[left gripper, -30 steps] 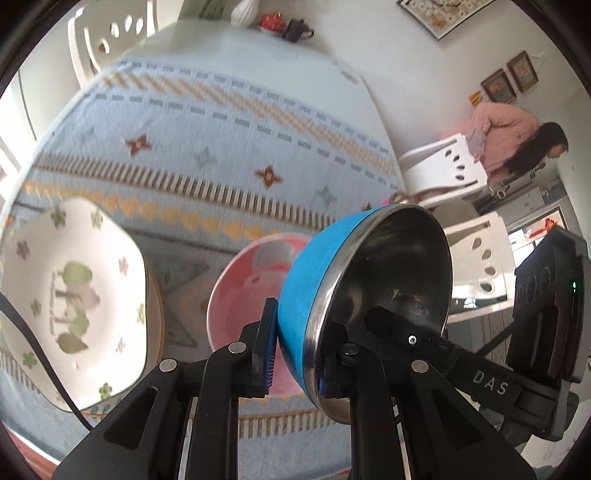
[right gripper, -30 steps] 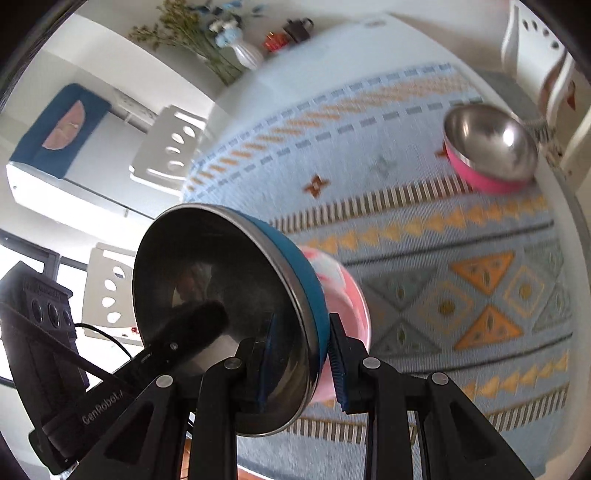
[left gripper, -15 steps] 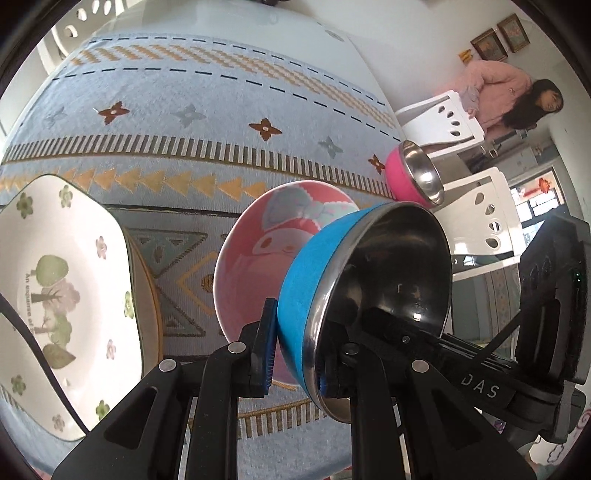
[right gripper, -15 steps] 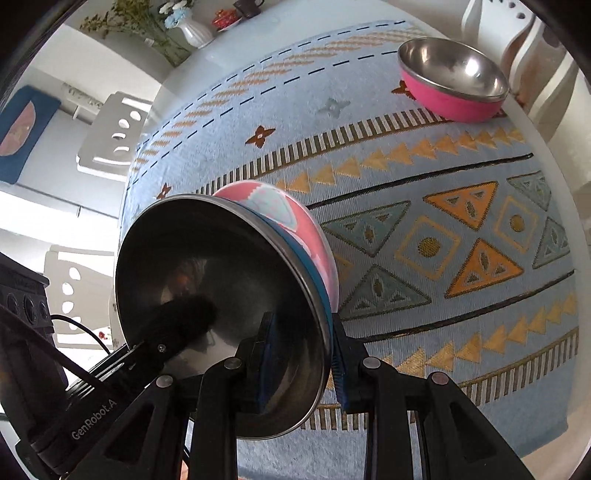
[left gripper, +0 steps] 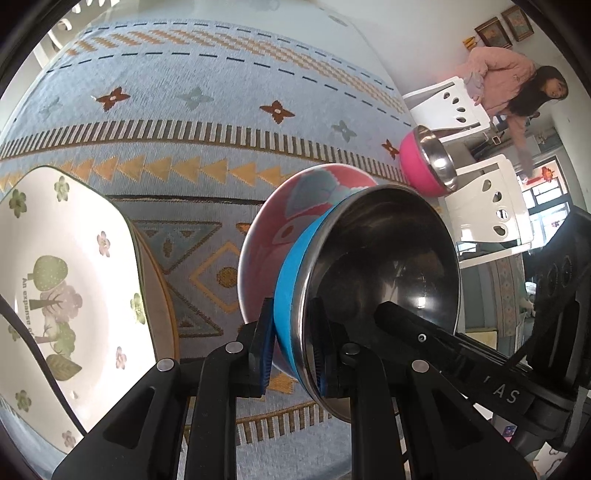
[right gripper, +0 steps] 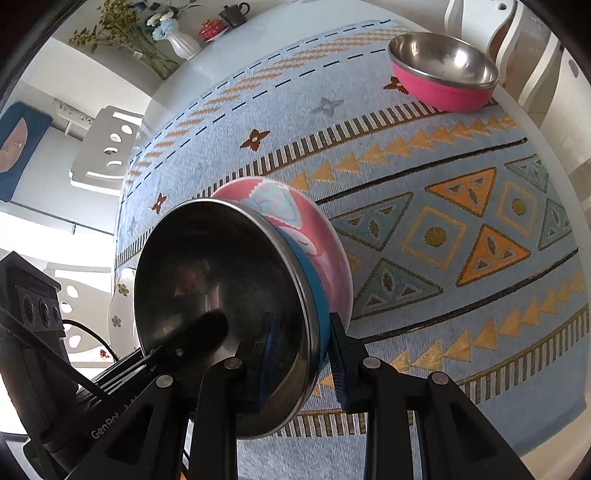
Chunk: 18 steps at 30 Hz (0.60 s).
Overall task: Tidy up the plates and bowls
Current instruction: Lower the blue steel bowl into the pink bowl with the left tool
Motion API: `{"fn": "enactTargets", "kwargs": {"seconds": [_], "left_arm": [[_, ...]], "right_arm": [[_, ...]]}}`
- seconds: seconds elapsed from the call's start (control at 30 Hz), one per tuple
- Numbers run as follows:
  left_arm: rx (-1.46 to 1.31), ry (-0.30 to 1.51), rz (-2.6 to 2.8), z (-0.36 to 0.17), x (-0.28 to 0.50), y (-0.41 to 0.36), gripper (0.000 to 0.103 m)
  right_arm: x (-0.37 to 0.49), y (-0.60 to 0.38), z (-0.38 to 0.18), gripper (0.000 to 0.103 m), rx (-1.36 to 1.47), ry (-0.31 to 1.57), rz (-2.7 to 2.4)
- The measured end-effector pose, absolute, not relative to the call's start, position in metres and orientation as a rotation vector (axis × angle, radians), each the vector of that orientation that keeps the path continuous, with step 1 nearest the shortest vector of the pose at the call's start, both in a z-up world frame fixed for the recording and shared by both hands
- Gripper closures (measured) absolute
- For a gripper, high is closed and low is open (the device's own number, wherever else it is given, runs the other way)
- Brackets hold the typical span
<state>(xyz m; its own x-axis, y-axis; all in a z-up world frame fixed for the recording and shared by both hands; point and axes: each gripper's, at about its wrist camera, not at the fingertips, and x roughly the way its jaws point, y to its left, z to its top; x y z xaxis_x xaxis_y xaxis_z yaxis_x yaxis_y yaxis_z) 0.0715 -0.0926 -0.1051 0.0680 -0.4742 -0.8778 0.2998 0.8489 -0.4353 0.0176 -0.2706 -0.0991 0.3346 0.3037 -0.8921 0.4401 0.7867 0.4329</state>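
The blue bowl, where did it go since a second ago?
Both claws, left claw and right claw, carried the blue bowl down until it sits inside the pink cartoon bowl. Both stay clamped on its rim. The flowered plate and the pink steel bowl haven't moved.

White round desk (right gripper: pixel 258 40) covered by a light blue woven cloth (right gripper: pixel 424 177) with orange triangles, dashes and flower motifs. White walls (left gripper: pixel 424 33); 2 framed pictures (left gripper: pixel 506 26) hang on the wall. White cut-out chairs (left gripper: pixel 487 206) beside the desk, another white chair (right gripper: pixel 107 147) on the far side. White vase with flowers (right gripper: pixel 177 37), dark teapot (right gripper: pixel 234 13) at the desk's far edge. Person in pink (left gripper: pixel 509 81) stands behind the chairs. Bright window (left gripper: pixel 550 199), daylight. Blue wall hanging (right gripper: pixel 18 147).
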Motion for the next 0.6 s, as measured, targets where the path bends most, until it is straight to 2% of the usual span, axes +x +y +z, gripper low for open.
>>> {"fn": "enactTargets", "kwargs": {"seconds": [0.23, 0.47, 0.6], "left_arm": [[-0.189, 1.396, -0.585, -0.101, 0.078, -0.083, 0.070], [-0.064, 1.355, -0.544, -0.090, 0.078, -0.092, 0.069], [0.025, 1.313, -0.545, -0.088, 0.077, -0.103, 0.072]], "right_arm": [[0.017, -0.278, -0.093, 0.077, 0.737, 1.226, -0.139], [0.016, -0.286, -0.088, 0.077, 0.743, 1.210, -0.147], [0.016, -0.283, -0.091, 0.077, 0.760, 1.222, -0.134]]}}
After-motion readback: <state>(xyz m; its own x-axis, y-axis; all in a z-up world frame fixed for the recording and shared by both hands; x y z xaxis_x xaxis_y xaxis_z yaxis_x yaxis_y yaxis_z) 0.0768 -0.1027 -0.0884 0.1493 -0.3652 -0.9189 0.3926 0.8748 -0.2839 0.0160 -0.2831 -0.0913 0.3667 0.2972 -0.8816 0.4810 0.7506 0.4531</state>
